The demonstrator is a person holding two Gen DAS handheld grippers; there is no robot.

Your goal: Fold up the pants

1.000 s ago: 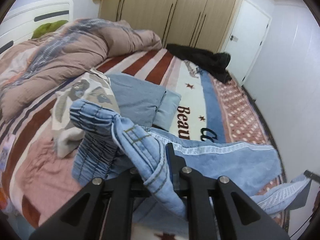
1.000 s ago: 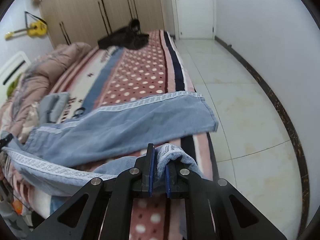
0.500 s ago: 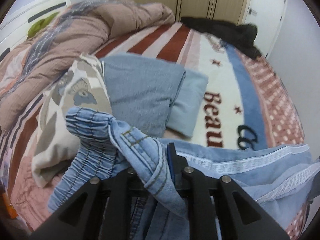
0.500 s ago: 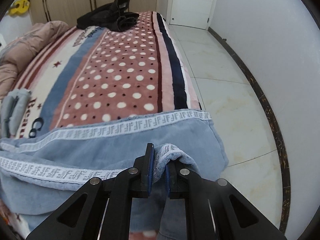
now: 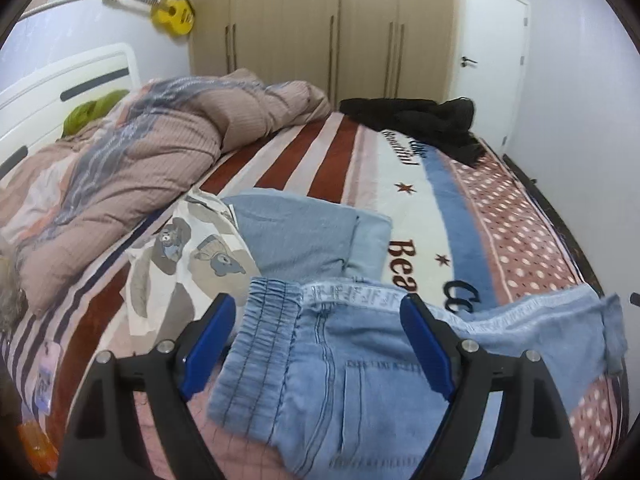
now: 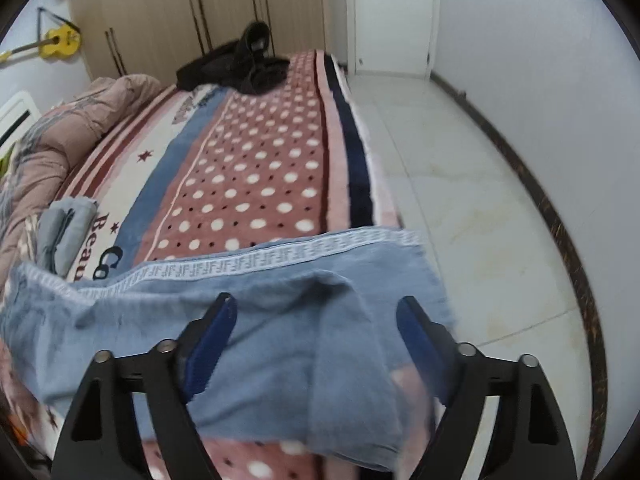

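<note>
Left claw (image 5: 316, 344) is wide open, nothing gripped; the pants (image 5: 360, 364) lie on the bed (image 5: 520, 232) right under and between its blue pads (image 5: 208, 344), waistband end nearest, elastic gather toward the left pad. Right claw (image 6: 316, 340) is also spread wide w/ nothing held; the leg end of the pants (image 6: 260, 320) sits under and between its fingers, hem at the bed's edge by the floor (image 6: 460, 200), part of it hanging over, blurred there. Can't tell if the pads touch the cloth.

Long axis runs across the bed, waist toward the duvet (image 5: 152, 148) side, hems toward the floor side. White logo stripe (image 6: 248, 260) lies along the far edge, legs stacked one on the other. Folded blue cloth (image 5: 304, 236) and a bear-print cloth (image 5: 188, 256) lie just beyond the waistband.
</note>
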